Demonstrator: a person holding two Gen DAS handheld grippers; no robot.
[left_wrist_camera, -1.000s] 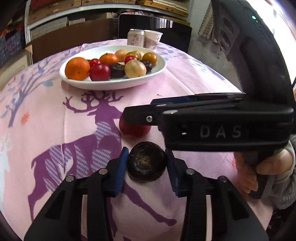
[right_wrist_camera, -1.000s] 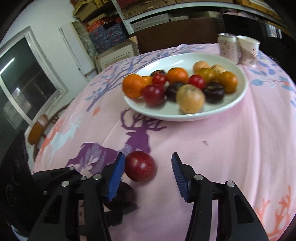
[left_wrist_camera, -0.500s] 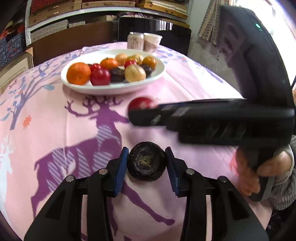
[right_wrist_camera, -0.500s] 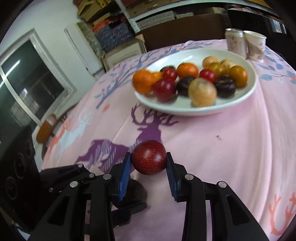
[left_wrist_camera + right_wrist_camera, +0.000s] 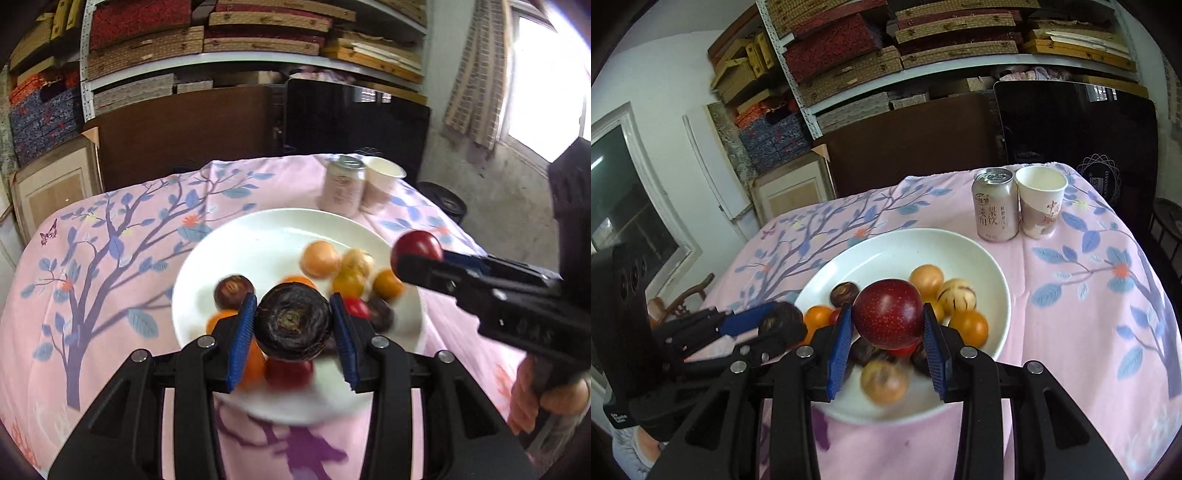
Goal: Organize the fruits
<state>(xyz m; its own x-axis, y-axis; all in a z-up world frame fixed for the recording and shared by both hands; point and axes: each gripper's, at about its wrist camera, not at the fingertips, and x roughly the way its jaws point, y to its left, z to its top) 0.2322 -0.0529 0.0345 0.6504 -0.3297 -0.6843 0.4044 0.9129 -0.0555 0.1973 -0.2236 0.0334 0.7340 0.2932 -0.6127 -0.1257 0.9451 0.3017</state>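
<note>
**Both grippers loaded and over the plate**

Right gripper (image 5: 888, 334): pads clamped on the red plum (image 5: 888, 314). 1 second back the jaws stood wide around that plum as it lay on the cloth; they have since closed on it and lifted it clear. Left gripper (image 5: 293, 332): clamped on the dark purple fruit (image 5: 293, 325), same grip as 1 second ago, but then the fruit sat low over the cloth and now it hangs above the plate.

Location: both fruits are in the air over the near part of the white plate (image 5: 960, 251), held side by side. In the left view the right gripper's plum (image 5: 417, 246) shows at the plate's right edge.

Plate contents: oranges, small red fruits, dark fruits, a tan round one, a striped yellow one; blurred in places. The far half is bare.

Beyond: drink can (image 5: 995, 205) and paper cup (image 5: 1039, 201) standing just beside each other, behind the plate, on the pink deer-print tablecloth (image 5: 1089, 295).

Judgement: pick and carry look finished for the 2 stray fruits; what remains is lowering each into a free gap and releasing. Risk: dropping onto the pile could set fruits rolling.
</note>
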